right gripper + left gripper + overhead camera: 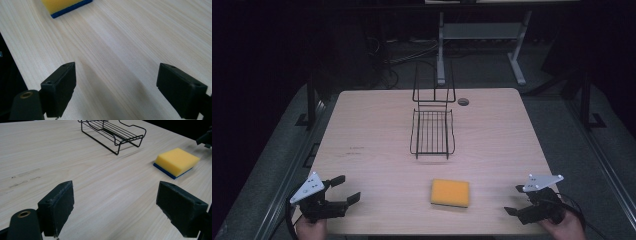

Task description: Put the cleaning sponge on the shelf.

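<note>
Yellow sponge [450,193] lies between released left claw [347,189] and released right claw [513,200]; wire rack [432,131] beyond, path unobstructed.

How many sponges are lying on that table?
1. The yellow sponge with a blue underside lies flat near the table's front edge, in front of the black wire rack and apart from it, between both grippers.
</note>
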`<state>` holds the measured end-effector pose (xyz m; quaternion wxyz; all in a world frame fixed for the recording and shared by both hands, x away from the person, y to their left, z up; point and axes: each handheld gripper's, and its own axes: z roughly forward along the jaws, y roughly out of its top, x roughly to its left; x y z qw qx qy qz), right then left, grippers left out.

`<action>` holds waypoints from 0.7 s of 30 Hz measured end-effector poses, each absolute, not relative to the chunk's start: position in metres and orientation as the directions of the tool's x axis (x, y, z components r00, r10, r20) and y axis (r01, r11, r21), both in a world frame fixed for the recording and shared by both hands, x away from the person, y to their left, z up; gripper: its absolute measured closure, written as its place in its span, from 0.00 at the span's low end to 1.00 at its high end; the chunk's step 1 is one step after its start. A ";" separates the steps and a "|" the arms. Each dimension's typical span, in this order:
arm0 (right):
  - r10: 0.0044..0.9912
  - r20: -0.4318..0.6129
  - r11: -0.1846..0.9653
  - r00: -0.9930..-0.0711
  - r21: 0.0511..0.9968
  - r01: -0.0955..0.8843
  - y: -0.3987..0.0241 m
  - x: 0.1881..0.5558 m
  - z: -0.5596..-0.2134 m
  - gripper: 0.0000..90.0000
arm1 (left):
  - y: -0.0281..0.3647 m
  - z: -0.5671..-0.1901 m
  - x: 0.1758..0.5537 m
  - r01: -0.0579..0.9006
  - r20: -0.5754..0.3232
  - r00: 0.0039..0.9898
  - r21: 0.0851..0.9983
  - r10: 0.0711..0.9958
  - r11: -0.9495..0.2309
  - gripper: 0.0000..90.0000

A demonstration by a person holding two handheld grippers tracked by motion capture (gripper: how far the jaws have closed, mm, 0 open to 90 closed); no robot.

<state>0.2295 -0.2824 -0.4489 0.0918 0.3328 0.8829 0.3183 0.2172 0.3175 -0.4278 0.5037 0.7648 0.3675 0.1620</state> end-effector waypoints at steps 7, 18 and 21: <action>0.634 0.041 0.589 -0.772 0.621 0.517 -0.279 0.230 -0.449 0.17 | 0.317 -0.428 0.218 0.402 -0.124 0.678 0.888 0.725 -0.224 0.16; 0.590 0.037 0.615 -0.806 0.626 0.479 -0.268 0.230 -0.440 0.17 | 0.319 -0.429 0.217 0.398 -0.126 0.683 0.890 0.719 -0.222 0.16; 0.572 0.033 0.626 -0.820 0.628 0.462 -0.263 0.230 -0.434 0.17 | 0.319 -0.428 0.217 0.395 -0.124 0.685 0.891 0.718 -0.224 0.16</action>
